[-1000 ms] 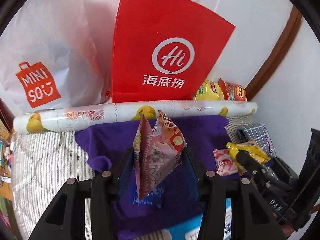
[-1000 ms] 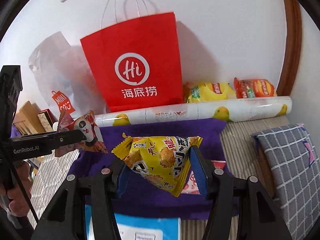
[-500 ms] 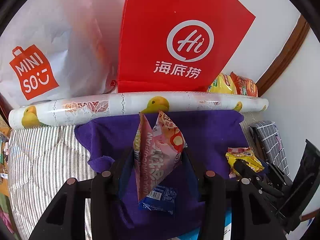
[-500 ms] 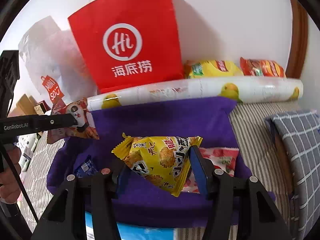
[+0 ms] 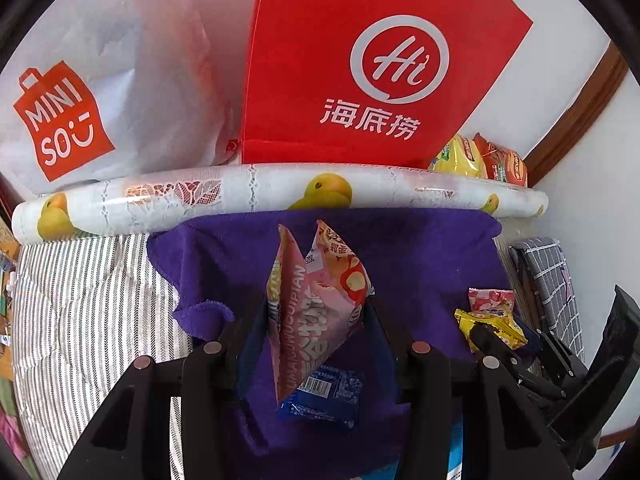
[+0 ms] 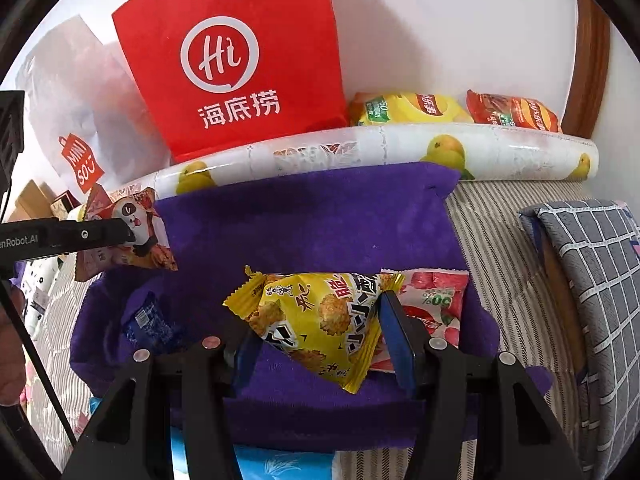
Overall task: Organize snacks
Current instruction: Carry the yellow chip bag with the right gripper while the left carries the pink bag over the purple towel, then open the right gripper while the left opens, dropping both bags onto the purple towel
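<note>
Over the purple cloth (image 6: 304,232), the right gripper (image 6: 320,320) pinches a yellow snack packet (image 6: 320,316) lying crosswise, just above the red-and-white packet (image 6: 436,300); leftward, the left gripper (image 5: 316,316) clamps an upright pink packet (image 5: 316,304) above a blue packet (image 5: 328,396).

Towel (image 6: 304,216) spread on striped bedding (image 5: 88,300); a long roll (image 5: 248,192) lies across its far edge. Behind the roll, against the wall: plastic shopping bag (image 5: 100,92) left, paper carrier bag (image 6: 240,60) middle, two crisp packets (image 6: 452,110) right. On the towel: a small flat packet (image 5: 332,396) near left and a sachet (image 6: 436,300) right; a folded checked cloth (image 6: 592,264) lies off its right side.
</note>
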`<control>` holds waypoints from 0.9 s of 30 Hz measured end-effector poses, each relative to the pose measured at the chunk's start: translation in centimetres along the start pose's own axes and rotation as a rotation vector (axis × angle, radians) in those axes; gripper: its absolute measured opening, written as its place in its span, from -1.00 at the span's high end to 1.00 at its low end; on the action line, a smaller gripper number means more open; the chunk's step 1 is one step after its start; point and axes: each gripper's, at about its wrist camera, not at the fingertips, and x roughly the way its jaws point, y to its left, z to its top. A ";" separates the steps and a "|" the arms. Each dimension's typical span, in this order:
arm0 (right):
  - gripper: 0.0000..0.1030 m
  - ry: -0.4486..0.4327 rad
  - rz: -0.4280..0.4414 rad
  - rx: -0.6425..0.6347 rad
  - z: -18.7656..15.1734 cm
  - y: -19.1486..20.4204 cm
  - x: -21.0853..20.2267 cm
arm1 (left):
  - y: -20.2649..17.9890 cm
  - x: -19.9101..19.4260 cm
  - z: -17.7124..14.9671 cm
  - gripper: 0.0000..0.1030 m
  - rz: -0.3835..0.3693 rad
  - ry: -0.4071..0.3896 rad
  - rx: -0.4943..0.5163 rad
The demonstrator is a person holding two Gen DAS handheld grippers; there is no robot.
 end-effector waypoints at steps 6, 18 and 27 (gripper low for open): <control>-0.08 0.021 -0.021 -0.024 -0.1 0.4 0.3 | -0.1 0.8 -0.3 0.10 0.021 0.029 0.001; -0.09 0.054 -0.058 -0.049 -0.2 0.9 0.9 | -0.4 1.7 -0.7 0.10 0.061 0.059 0.017; -0.13 0.068 -0.067 -0.070 -0.3 1.2 1.1 | -0.8 2.3 -1.0 0.10 0.062 0.082 0.030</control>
